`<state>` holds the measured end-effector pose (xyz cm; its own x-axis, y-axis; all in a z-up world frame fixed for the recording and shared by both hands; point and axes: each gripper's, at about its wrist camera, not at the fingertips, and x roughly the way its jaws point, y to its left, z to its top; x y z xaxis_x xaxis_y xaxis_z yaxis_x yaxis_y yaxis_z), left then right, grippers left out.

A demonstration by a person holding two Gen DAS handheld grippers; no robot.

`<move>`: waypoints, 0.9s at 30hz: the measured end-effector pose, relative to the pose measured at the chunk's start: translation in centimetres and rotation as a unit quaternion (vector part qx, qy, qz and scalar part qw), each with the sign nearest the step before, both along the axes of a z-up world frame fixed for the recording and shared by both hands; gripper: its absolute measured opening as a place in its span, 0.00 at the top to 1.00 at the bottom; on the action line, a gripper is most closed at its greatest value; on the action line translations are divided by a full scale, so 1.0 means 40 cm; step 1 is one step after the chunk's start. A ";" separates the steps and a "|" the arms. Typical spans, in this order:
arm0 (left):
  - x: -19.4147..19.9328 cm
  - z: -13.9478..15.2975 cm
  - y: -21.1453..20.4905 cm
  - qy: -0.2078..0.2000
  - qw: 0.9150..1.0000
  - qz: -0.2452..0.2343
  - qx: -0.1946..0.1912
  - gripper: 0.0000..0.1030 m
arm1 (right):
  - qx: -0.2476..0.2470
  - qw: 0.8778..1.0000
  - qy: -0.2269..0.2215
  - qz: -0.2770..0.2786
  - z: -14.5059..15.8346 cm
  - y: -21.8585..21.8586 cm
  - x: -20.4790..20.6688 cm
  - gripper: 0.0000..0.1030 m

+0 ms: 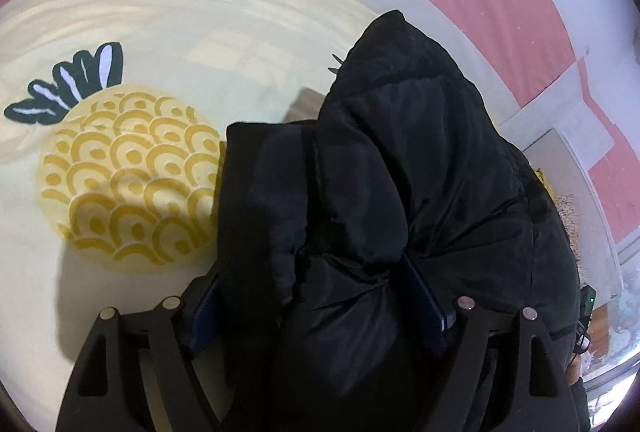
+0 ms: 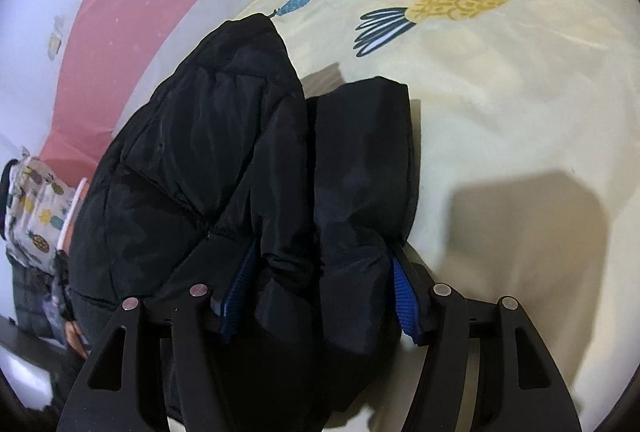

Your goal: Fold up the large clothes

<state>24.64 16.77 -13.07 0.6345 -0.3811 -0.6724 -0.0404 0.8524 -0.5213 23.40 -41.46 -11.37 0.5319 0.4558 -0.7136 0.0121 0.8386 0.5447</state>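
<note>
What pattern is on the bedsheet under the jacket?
Pale yellow bedsheet printed with pineapples, mostly yellow, some blue, with dark leaves; clearest in the left wrist view.

My left gripper (image 1: 316, 296): black frame, two arms per side with triangular cut-outs, a round silver pin capping each arm. Pads (image 1: 426, 306) dark navy, flat. My right gripper (image 2: 316, 296): same black frame, same four silver pins. Pads (image 2: 405, 296) bright blue, ribbed weave. At 9 o'clock in the right view, my pineapple-print sleeve (image 2: 34, 210), white ground.
</note>
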 end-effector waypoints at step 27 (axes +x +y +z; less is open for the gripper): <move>0.023 0.052 -0.061 -0.032 0.998 -0.009 0.058 0.67 | -0.025 0.999 -0.037 0.010 0.067 0.049 -0.020 0.80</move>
<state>25.54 14.34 -11.00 0.6706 -0.3146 -0.6718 0.0058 0.9078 -0.4194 22.62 -39.51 -8.70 0.5760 0.4320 -0.6940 -0.0440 0.8641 0.5014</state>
